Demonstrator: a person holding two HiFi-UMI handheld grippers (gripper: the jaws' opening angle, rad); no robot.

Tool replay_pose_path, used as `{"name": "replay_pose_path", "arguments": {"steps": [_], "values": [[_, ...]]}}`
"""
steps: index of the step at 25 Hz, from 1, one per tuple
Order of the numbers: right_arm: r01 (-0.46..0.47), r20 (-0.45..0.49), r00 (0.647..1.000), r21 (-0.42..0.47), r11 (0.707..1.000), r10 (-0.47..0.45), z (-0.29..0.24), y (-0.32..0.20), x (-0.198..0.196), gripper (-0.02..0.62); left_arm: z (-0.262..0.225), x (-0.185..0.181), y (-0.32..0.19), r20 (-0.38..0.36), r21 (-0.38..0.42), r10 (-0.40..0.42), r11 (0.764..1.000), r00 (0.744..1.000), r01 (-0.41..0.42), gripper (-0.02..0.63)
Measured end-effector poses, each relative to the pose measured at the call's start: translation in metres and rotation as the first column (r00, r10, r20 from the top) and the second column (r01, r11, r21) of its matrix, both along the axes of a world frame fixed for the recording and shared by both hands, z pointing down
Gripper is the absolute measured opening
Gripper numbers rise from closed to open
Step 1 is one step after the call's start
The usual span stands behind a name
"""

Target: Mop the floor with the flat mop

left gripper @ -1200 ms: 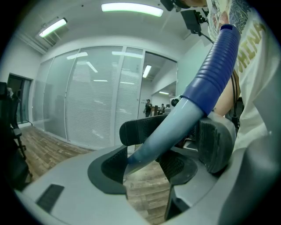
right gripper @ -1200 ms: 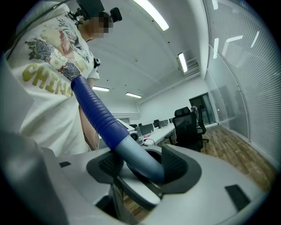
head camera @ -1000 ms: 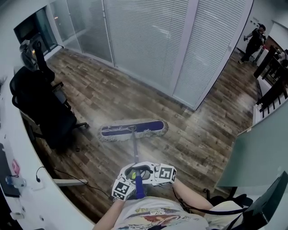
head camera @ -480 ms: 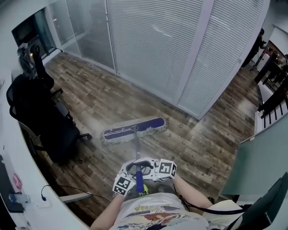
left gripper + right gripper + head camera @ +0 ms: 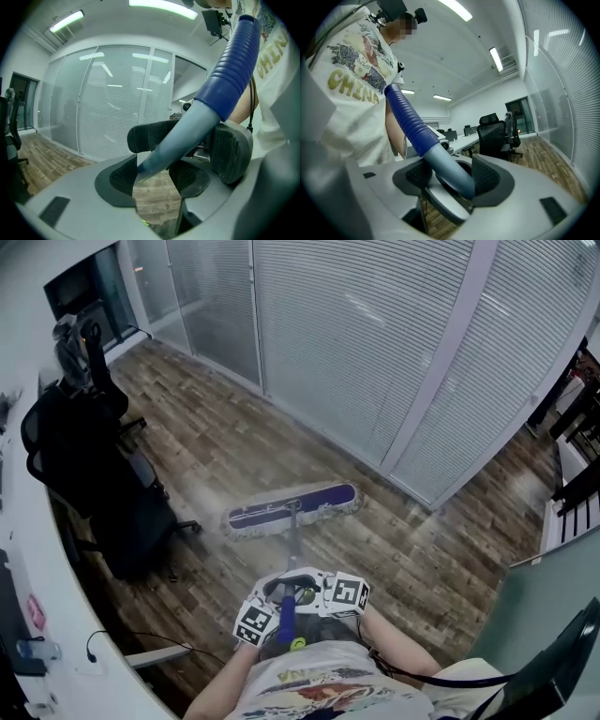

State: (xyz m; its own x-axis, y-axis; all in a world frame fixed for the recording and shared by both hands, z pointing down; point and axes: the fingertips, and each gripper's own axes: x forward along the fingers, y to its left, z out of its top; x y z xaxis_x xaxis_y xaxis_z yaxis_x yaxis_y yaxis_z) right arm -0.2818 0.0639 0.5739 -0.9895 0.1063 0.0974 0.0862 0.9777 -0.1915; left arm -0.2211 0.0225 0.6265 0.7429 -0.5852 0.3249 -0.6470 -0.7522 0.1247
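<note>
The flat mop's head (image 5: 292,509) lies flat on the wooden floor (image 5: 441,559), out in front of the person and a little nearer the glass partition (image 5: 375,352) than it was a second ago. It has also turned slightly, so its right end now points more toward the glass. Its handle (image 5: 294,545) runs back from the head to the two grippers held close together at the person's waist. The left gripper (image 5: 272,613) has its fingers (image 5: 115,178) clamped on the grey shaft. The right gripper (image 5: 314,589) is clamped on it just alongside, below the blue grip. The black office chair (image 5: 103,474) by the white table (image 5: 37,549) stays well off to the left. To me this looks like a stroke in progress, sweeping a fresh strip along the partition, with most of the floor still to cover.
</note>
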Motion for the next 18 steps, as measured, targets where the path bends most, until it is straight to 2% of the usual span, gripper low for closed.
{"name": "replay_pose_path", "arguments": {"steps": [7, 11, 18], "values": [[0.047, 0.014, 0.999, 0.007, 0.999, -0.047, -0.008, -0.109, -0.012, 0.247, -0.006, -0.015, -0.112, 0.011, -0.010, -0.043, 0.999, 0.999, 0.043, 0.186], [0.078, 0.011, 0.997, 0.000, 0.997, -0.078, -0.012, -0.180, -0.007, 0.247, -0.010, -0.010, -0.184, 0.036, -0.009, -0.053, 0.999, 0.998, 0.053, 0.182], [0.102, 0.019, 0.995, 0.007, 0.995, -0.102, -0.011, -0.300, 0.005, 0.247, -0.007, -0.001, -0.306, 0.039, -0.008, -0.082, 0.997, 0.996, 0.082, 0.181]]}}
